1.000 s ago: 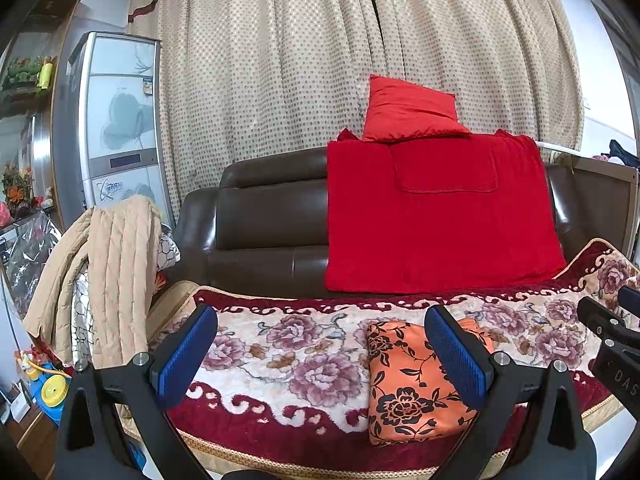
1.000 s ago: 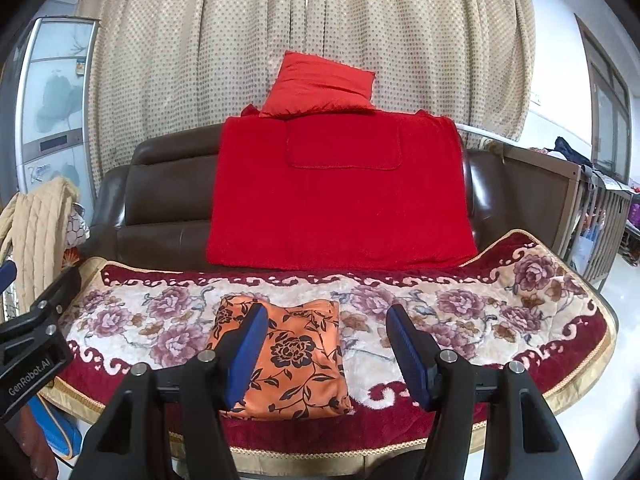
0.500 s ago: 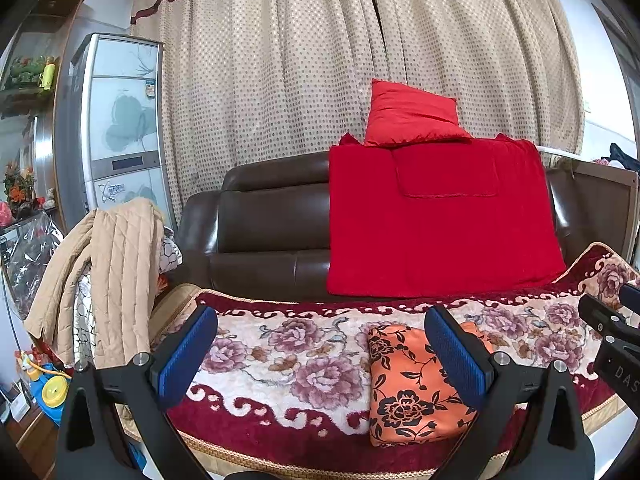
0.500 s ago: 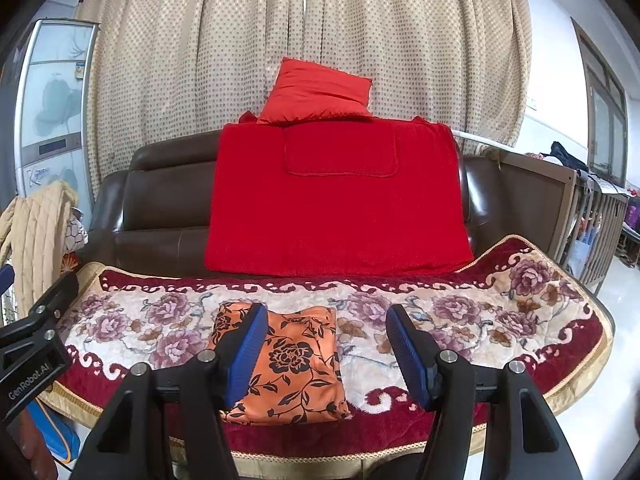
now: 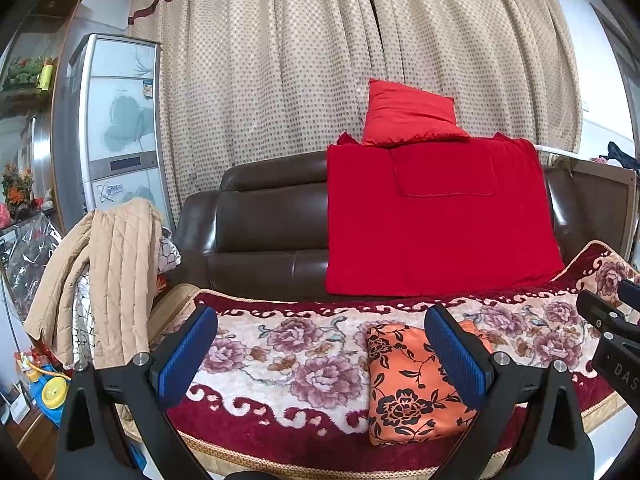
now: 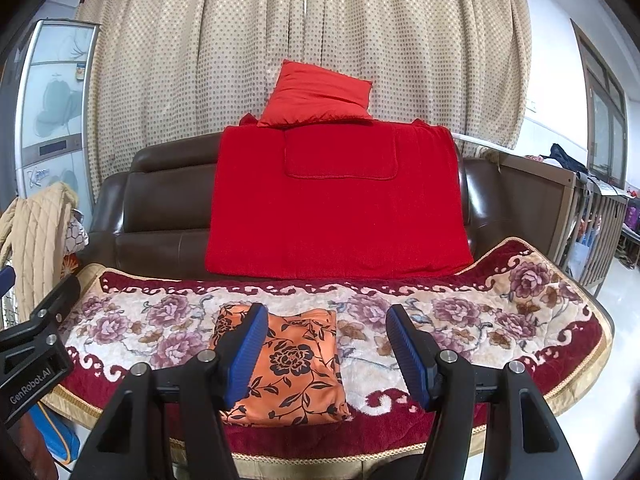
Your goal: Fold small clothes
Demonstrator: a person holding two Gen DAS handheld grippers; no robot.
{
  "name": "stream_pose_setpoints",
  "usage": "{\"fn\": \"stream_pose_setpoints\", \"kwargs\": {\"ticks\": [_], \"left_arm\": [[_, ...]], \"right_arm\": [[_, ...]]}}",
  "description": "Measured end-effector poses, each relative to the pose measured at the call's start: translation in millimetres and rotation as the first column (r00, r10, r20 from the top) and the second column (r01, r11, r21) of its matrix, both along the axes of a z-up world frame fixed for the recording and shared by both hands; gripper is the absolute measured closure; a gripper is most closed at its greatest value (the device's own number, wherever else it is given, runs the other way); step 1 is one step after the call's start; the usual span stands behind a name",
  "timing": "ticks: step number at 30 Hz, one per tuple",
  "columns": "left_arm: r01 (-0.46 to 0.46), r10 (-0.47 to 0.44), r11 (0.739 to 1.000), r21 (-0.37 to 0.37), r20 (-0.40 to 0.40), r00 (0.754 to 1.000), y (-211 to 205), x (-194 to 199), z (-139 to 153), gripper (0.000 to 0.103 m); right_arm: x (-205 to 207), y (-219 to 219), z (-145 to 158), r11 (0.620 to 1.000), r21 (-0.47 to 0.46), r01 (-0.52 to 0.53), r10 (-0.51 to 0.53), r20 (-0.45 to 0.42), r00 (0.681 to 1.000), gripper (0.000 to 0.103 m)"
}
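The orange cloth (image 6: 286, 364) with black flowers lies folded into a neat rectangle on the floral blanket (image 6: 460, 320), at six o'clock from the red cushion (image 6: 320, 96). Both grippers' jaws gape, empty: left gripper (image 5: 320, 356), right gripper (image 6: 326, 354).

one folded garment (image 6: 286, 368), two hand-held grippers (image 5: 320, 354) (image 6: 323, 346)

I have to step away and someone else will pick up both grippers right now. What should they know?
Left gripper: open, empty, held above the flowered blanket.
Right gripper: open, empty, held above the same blanket.
Orange flowered cloth: lies folded into a neat rectangle on the blanket near the sofa's front edge, touched by neither gripper.
Done: this cloth looks folded.
Left: no other small clothes show on the seat; a beige quilted jacket hangs over the sofa arm. Check whether more pieces wait out of view.
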State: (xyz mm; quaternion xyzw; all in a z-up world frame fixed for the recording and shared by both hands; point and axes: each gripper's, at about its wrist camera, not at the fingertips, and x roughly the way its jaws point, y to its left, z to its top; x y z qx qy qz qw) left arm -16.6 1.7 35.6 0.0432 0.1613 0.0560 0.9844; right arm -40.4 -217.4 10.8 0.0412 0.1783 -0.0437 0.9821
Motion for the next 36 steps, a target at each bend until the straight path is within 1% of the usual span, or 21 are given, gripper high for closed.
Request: {"fn": "stream_pose_setpoints", "kwargs": {"ticks": [36], "left_arm": [[0.017, -0.018, 1.000, -0.005, -0.022, 1.000, 2.4, 5.3, -5.0, 0.000]], "right_arm": [[9.3, 6.9, -4.7, 1.000, -0.008, 0.022, -0.022, -0.010, 1.000, 0.037]]}}
